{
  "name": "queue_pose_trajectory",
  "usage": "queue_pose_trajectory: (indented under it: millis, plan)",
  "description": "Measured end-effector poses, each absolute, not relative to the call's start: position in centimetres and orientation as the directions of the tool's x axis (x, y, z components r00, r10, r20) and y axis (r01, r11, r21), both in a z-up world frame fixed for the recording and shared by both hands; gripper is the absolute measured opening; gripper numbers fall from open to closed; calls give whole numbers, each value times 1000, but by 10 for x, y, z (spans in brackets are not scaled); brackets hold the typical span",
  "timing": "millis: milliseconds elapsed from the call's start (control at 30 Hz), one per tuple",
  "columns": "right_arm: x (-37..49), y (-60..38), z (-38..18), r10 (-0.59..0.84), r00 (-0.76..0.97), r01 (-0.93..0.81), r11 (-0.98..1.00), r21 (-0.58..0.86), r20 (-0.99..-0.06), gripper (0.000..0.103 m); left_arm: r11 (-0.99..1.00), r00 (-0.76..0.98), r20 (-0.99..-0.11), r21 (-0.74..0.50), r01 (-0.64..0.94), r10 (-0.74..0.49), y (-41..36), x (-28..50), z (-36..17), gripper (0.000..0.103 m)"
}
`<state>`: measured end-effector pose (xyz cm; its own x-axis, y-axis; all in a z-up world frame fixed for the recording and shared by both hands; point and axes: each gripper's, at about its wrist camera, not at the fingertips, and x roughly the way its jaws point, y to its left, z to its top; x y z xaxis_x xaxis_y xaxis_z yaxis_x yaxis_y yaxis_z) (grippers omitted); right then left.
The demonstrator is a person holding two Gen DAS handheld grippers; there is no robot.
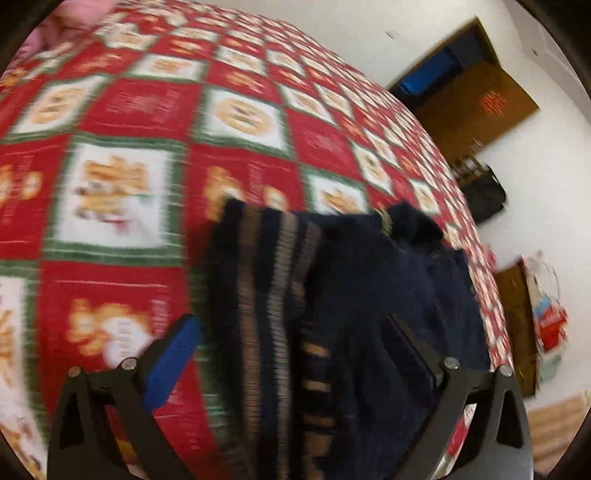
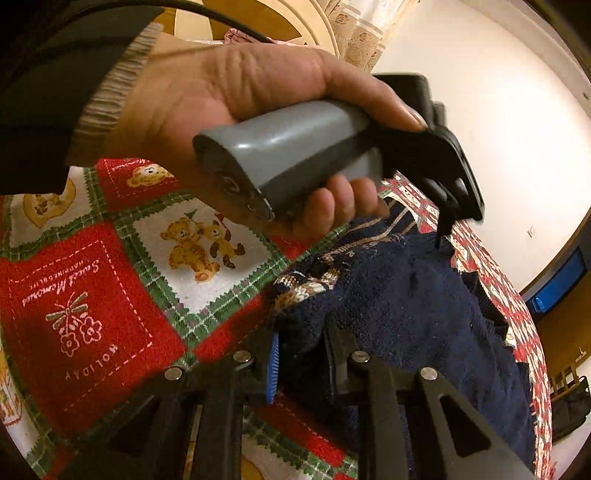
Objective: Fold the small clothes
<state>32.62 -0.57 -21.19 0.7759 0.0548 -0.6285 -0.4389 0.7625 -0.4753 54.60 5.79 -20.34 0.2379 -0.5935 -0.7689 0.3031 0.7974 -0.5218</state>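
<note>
A small navy knitted sweater with tan stripes lies on a red, white and green teddy-bear blanket. My left gripper is open, its jaws wide apart, straddling the sweater's near edge; the blue pad hangs over the blanket. In the right wrist view the sweater lies bunched, and my right gripper is shut on a fold of its patterned edge. The left gripper, held by a hand, points down onto the sweater's far part.
A brown open door and a dark bag stand by the white wall beyond the bed's right edge. A wooden stand with colourful items sits to the right. Pink cloth lies at the far left.
</note>
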Motion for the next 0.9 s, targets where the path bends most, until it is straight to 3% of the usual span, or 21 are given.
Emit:
queue_pose_trajectory:
  millis: [100, 200, 300, 367, 400, 467, 533, 733, 900]
  plan:
    - [326, -7, -212, 59, 775, -440, 765, -470, -630, 20, 832, 256, -808, -439, 340, -531, 45, 547, -204, 101]
    - [327, -7, -212, 60, 775, -440, 766, -469, -629, 20, 836, 269, -802, -448, 318, -532, 48, 556, -204, 101]
    - [326, -7, -212, 59, 777, -438, 766, -471, -627, 20, 830, 276, -789, -477, 290, -550, 55, 562, -205, 90]
    - [326, -7, -212, 59, 779, -437, 766, -472, -625, 20, 843, 282, -804, -439, 312, -523, 51, 561, -205, 60]
    - [325, -7, -212, 59, 780, -436, 766, -473, -623, 20, 852, 285, -816, -412, 322, -502, 47, 562, -205, 53]
    - [324, -7, -212, 59, 782, -435, 765, -475, -621, 20, 842, 294, -805, -412, 349, -516, 46, 556, -202, 27]
    - [322, -8, -210, 69, 783, -438, 767, -469, -618, 19, 849, 309, -806, -398, 349, -505, 45, 555, -199, 20]
    - [319, -25, -195, 152, 752, -472, 804, -363, -641, 16, 874, 353, -815, -344, 344, -460, 40, 546, -185, 18]
    - [306, -41, -179, 176, 768, -463, 817, -344, -615, 15, 873, 372, -799, -367, 321, -473, 40, 545, -173, 17]
